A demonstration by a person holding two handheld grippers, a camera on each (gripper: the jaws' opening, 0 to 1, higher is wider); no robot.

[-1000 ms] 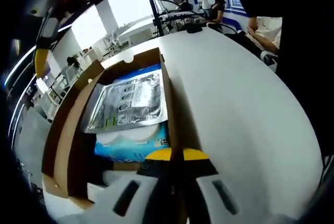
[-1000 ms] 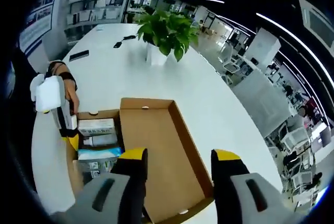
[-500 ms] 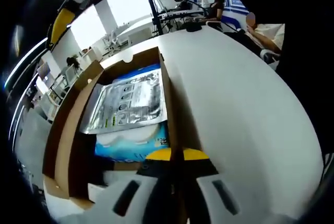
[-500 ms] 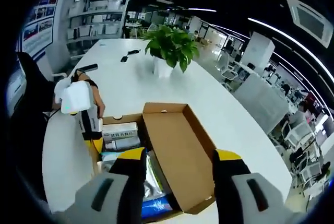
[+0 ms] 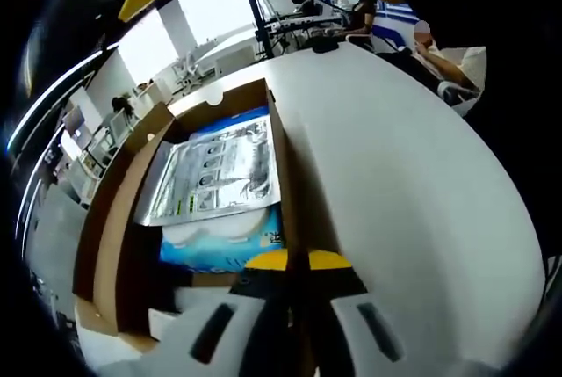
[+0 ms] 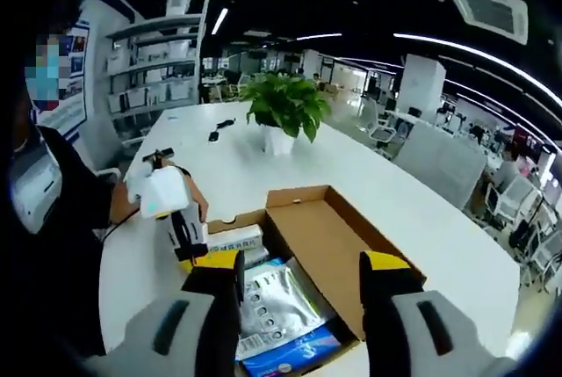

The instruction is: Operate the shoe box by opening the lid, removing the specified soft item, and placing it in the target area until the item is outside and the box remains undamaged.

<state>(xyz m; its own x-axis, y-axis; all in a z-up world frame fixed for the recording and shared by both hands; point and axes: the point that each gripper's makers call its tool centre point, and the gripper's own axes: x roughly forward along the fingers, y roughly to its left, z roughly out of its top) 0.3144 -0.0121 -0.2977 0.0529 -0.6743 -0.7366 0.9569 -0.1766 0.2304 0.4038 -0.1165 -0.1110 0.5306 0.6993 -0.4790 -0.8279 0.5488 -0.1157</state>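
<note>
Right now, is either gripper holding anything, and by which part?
The left gripper is shut on the box, pinching its side wall. The right gripper is open and holds nothing.

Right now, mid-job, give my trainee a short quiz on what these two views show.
1. True or false: the box lid is closed.
2. Multiple choice: what lies on top of the blue pack inside the box? A) a shoe B) a silver pouch C) a plant pot
3. Fill in: the left gripper has its jaws ____ on the box wall, while the right gripper is ____ above the box.

Key: 1. False; the lid lies folded back, open. 2. B. 3. shut; open. Beyond the box a plant stands on the white table.
</note>
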